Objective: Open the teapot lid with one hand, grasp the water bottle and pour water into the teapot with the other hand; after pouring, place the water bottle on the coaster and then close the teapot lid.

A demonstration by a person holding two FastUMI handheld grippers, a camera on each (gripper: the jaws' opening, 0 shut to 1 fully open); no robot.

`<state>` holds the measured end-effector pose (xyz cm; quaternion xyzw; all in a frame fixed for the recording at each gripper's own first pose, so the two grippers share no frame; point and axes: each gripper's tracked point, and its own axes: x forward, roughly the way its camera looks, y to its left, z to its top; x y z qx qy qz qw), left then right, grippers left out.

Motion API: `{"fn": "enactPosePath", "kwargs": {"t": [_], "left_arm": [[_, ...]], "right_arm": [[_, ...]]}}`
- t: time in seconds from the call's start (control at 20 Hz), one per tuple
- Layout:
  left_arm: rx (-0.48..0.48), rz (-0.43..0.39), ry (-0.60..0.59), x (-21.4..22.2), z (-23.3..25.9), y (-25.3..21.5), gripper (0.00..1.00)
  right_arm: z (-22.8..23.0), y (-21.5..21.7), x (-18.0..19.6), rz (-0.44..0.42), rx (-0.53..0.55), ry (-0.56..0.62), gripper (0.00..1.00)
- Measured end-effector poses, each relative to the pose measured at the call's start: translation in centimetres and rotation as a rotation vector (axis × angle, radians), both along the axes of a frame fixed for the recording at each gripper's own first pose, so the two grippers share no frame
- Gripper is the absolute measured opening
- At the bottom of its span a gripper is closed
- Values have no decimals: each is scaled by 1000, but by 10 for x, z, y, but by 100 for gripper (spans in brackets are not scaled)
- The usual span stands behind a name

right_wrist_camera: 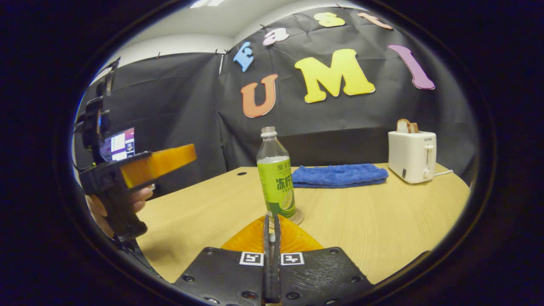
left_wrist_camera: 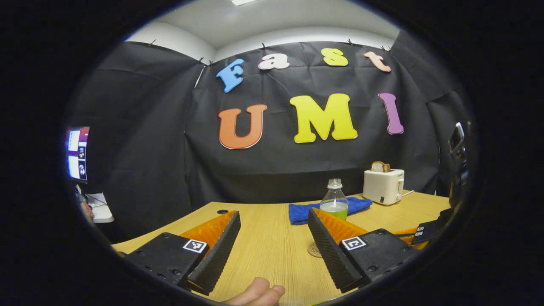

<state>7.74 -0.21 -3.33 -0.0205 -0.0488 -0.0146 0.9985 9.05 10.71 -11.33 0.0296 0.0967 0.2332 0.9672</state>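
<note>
Standing upright on the coaster, the water bottle sits mid-desk, uncapped, green-labelled. Blue towel lies just behind it; toaster beyond the towel's end. Right gripper fingers pressed together, empty, near the bottle. Left gripper fingers spread apart, holding nothing.

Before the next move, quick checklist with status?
1. Bottle upright on coaster: ok.
2. Bottle cap off: ok, the neck looks open.
3. Left gripper open and holding nothing: ok.
4. Right gripper open for a grasp: not ok, the jaws are closed together, nothing between them.
5. Teapot and lid located: cannot tell.
6. Towel and toaster behind the bottle, apart from it: ok.
</note>
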Motion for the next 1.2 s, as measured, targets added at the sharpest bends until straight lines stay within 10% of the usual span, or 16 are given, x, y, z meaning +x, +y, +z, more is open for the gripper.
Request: {"fn": "enactPosePath", "kwargs": {"t": [0.9,1.1,1.2], "left_arm": [[-5,-48,5,-39,16,-11,99],[-39,-47,26,-43,17,-9,99],[-46,-37,42,-44,15,-7,99]], "right_arm": [[-7,-27,15,-162,-223,-49,9],[1,-27,11,-130,-83,-1,29],[26,-34,2,-121,19,-32,55]]}}
